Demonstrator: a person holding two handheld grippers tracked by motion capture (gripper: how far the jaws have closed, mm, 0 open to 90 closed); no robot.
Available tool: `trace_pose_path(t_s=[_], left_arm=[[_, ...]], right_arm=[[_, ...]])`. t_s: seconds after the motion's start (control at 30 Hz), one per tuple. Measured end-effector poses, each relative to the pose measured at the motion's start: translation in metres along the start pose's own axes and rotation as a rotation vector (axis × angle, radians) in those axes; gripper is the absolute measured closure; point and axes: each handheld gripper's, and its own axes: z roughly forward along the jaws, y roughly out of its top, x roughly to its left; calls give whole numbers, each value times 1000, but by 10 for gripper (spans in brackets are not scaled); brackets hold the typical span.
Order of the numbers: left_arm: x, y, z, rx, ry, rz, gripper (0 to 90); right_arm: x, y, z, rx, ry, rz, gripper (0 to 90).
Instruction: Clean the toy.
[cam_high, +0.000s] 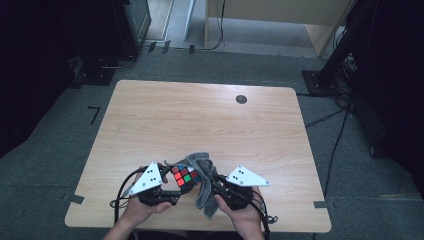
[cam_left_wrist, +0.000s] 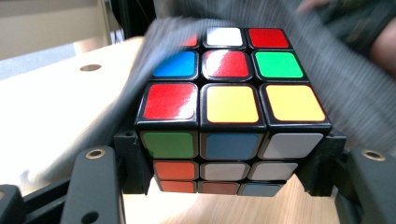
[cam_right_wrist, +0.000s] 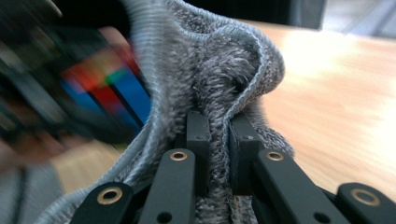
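A scrambled puzzle cube (cam_high: 183, 178) with red, green, blue, yellow and white stickers sits near the table's front edge. My left gripper (cam_high: 172, 181) is shut on it; in the left gripper view the cube (cam_left_wrist: 231, 116) fills the space between the two black jaws. A grey fluffy cloth (cam_high: 204, 180) drapes over the cube's far and right sides. My right gripper (cam_high: 212, 184) is shut on that cloth, and the right gripper view shows a bunched fold of cloth (cam_right_wrist: 219, 93) pinched between the pads (cam_right_wrist: 198, 140). The cube (cam_right_wrist: 107, 88) appears blurred at the left there.
The wooden table (cam_high: 200, 120) has a round dark grommet (cam_high: 241, 99) near its far edge. Cables and dark stands lie on the grey floor around the table. A pale wooden cabinet (cam_high: 280, 15) stands beyond it.
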Motion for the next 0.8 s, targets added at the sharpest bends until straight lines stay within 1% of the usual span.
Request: trace_pose_path(t_s=[0.03, 0.07, 0.1, 0.13, 0.17, 0.23, 0.27, 0.3, 0.33, 0.37, 0.4, 0.43, 0.47, 0.5, 0.53, 0.57, 0.6, 0.7, 0.73, 0.77, 0.8], left_arm=[[2, 2, -3, -30, 0, -26, 340], [5, 3, -7, -68, 8, -48, 340], [6, 4, -8, -87, 12, -58, 340], [8, 4, -10, -103, 12, -74, 340], [9, 3, -11, -108, 8, -84, 340], [10, 2, -10, -114, -1, -102, 340], [10, 1, -9, -121, -12, -116, 340], [10, 1, -9, -121, -12, -116, 340], [12, 1, -11, -140, -23, -142, 340], [13, 1, -11, -142, -24, -147, 340], [13, 2, -12, -142, -20, -148, 340], [13, 2, -12, -142, -17, -146, 340], [13, 2, -13, -138, -12, -140, 340], [13, 3, -13, -136, -7, -133, 340], [12, 3, -13, -138, -2, -131, 340], [13, 4, -14, -141, -2, -133, 340], [13, 4, -15, -142, -1, -130, 340], [13, 5, -16, -146, -2, -135, 340], [13, 5, -14, -142, -6, -133, 340], [12, 4, -13, -139, -9, -133, 340], [10, 4, -11, -135, -15, -129, 340]], right_arm=[[-2, -2, 1, 15, -20, -7, 823], [-6, -5, 2, 17, -33, 9, 823], [-9, -8, 3, 7, -30, 59, 824], [-10, -9, 3, -3, -26, 80, 825], [-8, -10, 3, -22, -2, 93, 825], [3, -9, 6, -37, 50, 64, 825], [9, -9, 8, -44, 62, 50, 825], [17, -9, 10, -47, 61, 31, 827], [22, -10, 12, -49, 64, 25, 828], [24, -11, 14, -45, 96, 31, 828], [26, -13, 16, -36, 130, 36, 828], [29, -15, 21, -20, 172, 27, 828], [33, -16, 23, -7, 185, 9, 827], [37, -18, 27, 17, 189, -34, 827], [39, -18, 28, 32, 182, -51, 826], [39, -17, 30, 49, 157, -58, 825], [36, -16, 29, 48, 141, -49, 825], [17, -11, 17, -12, 52, 36, 825], [10, -10, 11, -45, 25, 76, 825], [6, -10, 6, -80, 13, 105, 825], [5, -10, 5, -91, 13, 103, 825]])
